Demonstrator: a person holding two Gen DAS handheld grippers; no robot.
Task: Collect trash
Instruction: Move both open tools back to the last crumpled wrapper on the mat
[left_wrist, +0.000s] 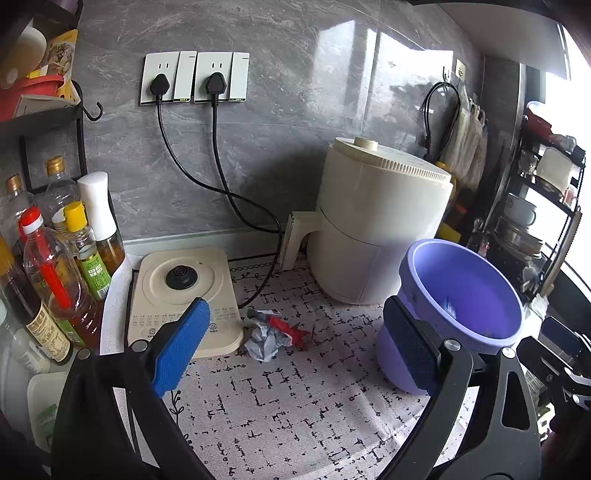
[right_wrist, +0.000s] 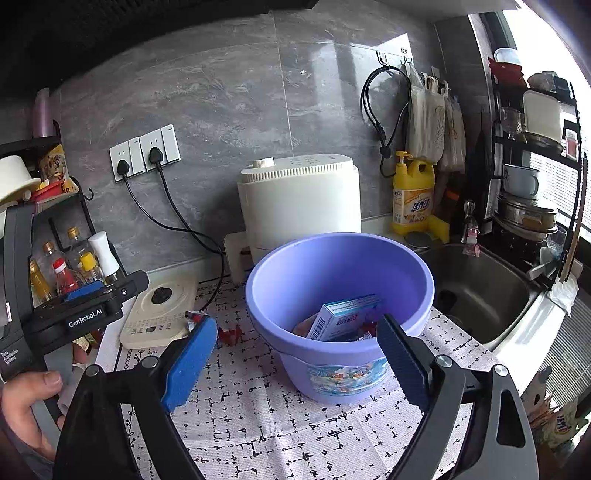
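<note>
A crumpled red and silver wrapper (left_wrist: 275, 332) lies on the patterned mat beside the kettle base; it also shows in the right wrist view (right_wrist: 225, 332), partly hidden by a finger. A purple bin (left_wrist: 458, 306) stands to its right. In the right wrist view the purple bin (right_wrist: 406, 266) holds a blue and white box (right_wrist: 343, 314) and other scraps. My left gripper (left_wrist: 295, 339) is open and empty, just short of the wrapper. My right gripper (right_wrist: 295, 358) is open and empty, in front of the bin.
A cream kettle base (left_wrist: 184, 295) and oil bottles (left_wrist: 55, 273) stand at the left. A cream air fryer (left_wrist: 376, 218) stands behind the bin with cables to wall sockets (left_wrist: 195, 77). A sink (right_wrist: 480, 295), a yellow detergent bottle (right_wrist: 412, 192) and a dish rack (right_wrist: 532, 166) are at the right.
</note>
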